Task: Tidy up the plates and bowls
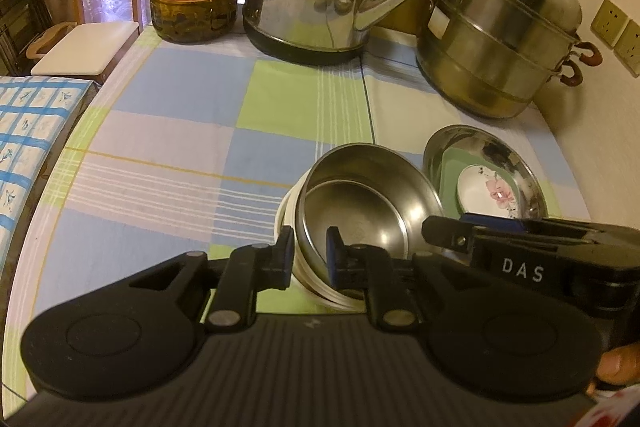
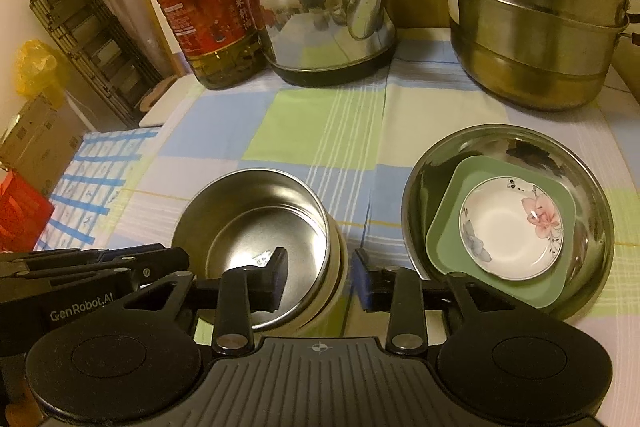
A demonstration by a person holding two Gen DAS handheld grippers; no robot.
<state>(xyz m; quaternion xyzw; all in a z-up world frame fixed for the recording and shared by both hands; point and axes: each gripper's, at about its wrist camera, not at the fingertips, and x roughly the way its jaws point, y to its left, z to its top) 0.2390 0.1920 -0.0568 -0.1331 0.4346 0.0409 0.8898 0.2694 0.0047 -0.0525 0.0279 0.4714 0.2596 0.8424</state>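
Observation:
A steel bowl (image 1: 360, 203) (image 2: 260, 227) sits slightly tilted inside a white bowl (image 1: 284, 211) (image 2: 340, 267) on the checked tablecloth. My left gripper (image 1: 310, 257) (image 2: 172, 259) straddles the bowl's left rim, and its pads stand just off the wall. My right gripper (image 2: 320, 275) (image 1: 448, 223) is open over the right rim, one finger inside the bowl and one outside. To the right stands a wide steel dish (image 1: 480, 147) (image 2: 440, 155). In it lies a green square plate (image 1: 448, 171) (image 2: 452, 227) with a floral saucer (image 1: 488, 195) (image 2: 508, 231) on top.
Along the back of the table stand an oil bottle (image 2: 200, 7), a steel kettle (image 2: 320, 15) and a stacked steamer pot (image 2: 532, 27). A chair (image 1: 88, 43) stands off the table's left edge. A wall with sockets (image 1: 616, 27) runs along the right.

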